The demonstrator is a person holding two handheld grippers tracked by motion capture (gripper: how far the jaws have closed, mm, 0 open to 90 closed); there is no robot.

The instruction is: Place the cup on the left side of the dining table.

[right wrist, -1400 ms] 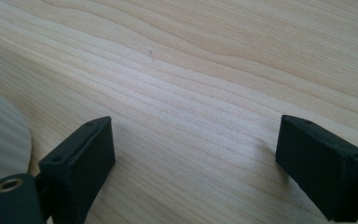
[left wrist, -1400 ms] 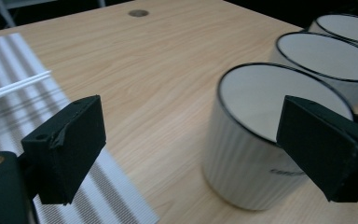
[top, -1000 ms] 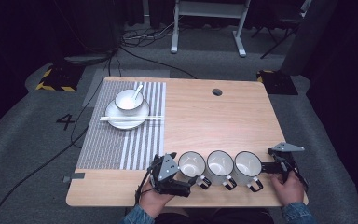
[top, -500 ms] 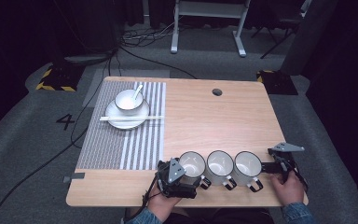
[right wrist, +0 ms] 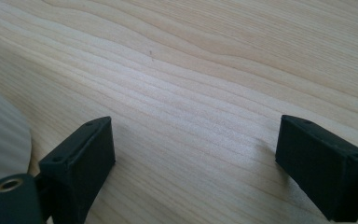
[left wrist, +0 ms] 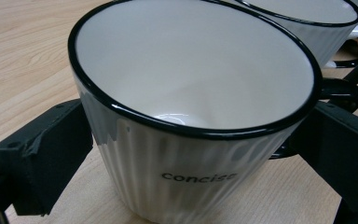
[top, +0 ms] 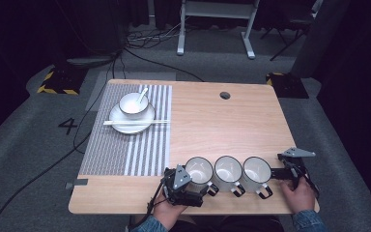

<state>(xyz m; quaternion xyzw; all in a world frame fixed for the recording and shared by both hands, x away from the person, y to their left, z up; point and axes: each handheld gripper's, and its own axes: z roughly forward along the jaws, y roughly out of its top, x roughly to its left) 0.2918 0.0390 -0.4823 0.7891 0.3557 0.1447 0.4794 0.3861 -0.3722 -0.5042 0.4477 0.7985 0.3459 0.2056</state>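
We see a light wood surface point(top: 222, 125) with rounded corners and a round cable hole point(top: 225, 95) near the far edge. A grey striped placemat point(top: 140, 145) covers its left part, from the far edge nearly to the near one. Three white mugs with black rims stand in a row near the near edge, handles toward the person: left mug point(top: 199, 169), middle mug point(top: 227, 168), right mug point(top: 256, 170), just beside one another. The plate point(top: 131, 121) sits on the placemat, not on bare wood.

Dark room, grey carpet floor point(top: 24, 159), wooden table point(top: 232, 125).
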